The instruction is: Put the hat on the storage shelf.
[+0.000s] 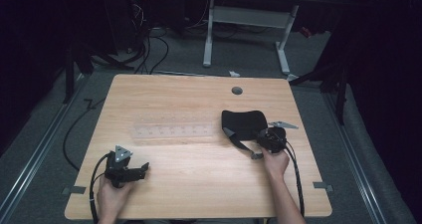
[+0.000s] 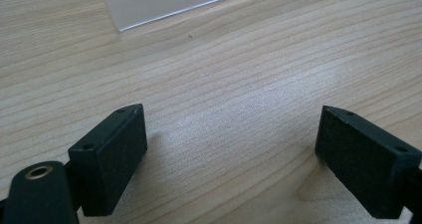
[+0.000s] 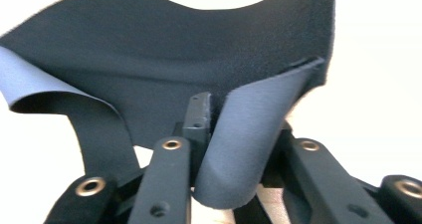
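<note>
Right gripper [image 3: 209, 129] is pinched tight on one grey-backed strap [image 3: 249, 144] of a soft black fabric pad [image 1: 243, 123]. Pad sits near the right edge of the light wooden table [image 1: 199, 179], w/ its other strap [image 1: 238, 140] flopped toward the front. Left gripper [image 2: 231, 149] rests at the front-left corner, jaws wide apart, holding nothing. Clear flat plastic sheet [image 1: 173, 131] lies mid-table. Looks like the start: strap grabbed, pad not moved or folded yet.
</note>
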Available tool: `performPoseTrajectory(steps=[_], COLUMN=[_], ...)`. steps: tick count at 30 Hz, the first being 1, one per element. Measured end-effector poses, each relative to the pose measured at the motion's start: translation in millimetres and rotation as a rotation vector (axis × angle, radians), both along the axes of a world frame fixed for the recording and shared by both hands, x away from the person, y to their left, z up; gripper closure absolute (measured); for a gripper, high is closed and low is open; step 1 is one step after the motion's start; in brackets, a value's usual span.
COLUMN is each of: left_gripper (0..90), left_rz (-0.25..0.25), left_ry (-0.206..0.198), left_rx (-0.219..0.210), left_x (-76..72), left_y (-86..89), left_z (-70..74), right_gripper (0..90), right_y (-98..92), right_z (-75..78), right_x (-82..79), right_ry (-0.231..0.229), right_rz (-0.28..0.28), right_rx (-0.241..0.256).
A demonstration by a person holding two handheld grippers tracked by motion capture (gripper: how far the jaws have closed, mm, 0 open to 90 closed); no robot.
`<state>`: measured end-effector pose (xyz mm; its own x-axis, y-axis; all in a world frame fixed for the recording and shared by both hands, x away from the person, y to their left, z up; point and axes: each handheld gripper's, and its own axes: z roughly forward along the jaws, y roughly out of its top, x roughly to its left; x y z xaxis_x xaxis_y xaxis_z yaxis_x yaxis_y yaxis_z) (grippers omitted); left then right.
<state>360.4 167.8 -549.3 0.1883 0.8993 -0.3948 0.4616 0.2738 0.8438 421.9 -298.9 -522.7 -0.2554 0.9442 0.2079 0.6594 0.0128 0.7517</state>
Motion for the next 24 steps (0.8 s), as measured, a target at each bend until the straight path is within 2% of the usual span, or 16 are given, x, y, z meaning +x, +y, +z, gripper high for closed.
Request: performPoseTrajectory(steps=[3,7,10,15,23,24], left_gripper=[13.4,13.6,13.6,13.6,14.1,14.2], left_rz=[-0.001,0.0,0.0,0.001,0.004,0.004], left_ry=[0.0,0.0,-0.001,-0.001,-0.002,-0.001], left_rx=[0.002,0.001,0.001,0.001,0.0,-0.002], left_x=[-0.1,-0.2,-0.2,-0.1,0.0,0.0], left_y=[-0.1,-0.3,-0.3,-0.3,-0.1,-0.1], left_z=[0.0,0.0,0.0,0.0,0.1,0.3], right_gripper=[78.4,82.4,84.1,85.3,85.6,85.6], right_y=[-0.7,-4.2,-5.8,-8.2,-10.3,-11.1], right_z=[1.3,2.6,4.3,5.6,13.1,15.7], right_x=[-0.9,-0.7,-0.8,-0.9,-5.4,-7.0], right_ry=[-0.003,0.002,-0.005,-0.001,-0.022,-0.032], right_rz=[0.01,0.018,0.022,0.002,-0.003,0.001], right_rx=[0.012,0.068,0.09,0.136,0.091,0.055])
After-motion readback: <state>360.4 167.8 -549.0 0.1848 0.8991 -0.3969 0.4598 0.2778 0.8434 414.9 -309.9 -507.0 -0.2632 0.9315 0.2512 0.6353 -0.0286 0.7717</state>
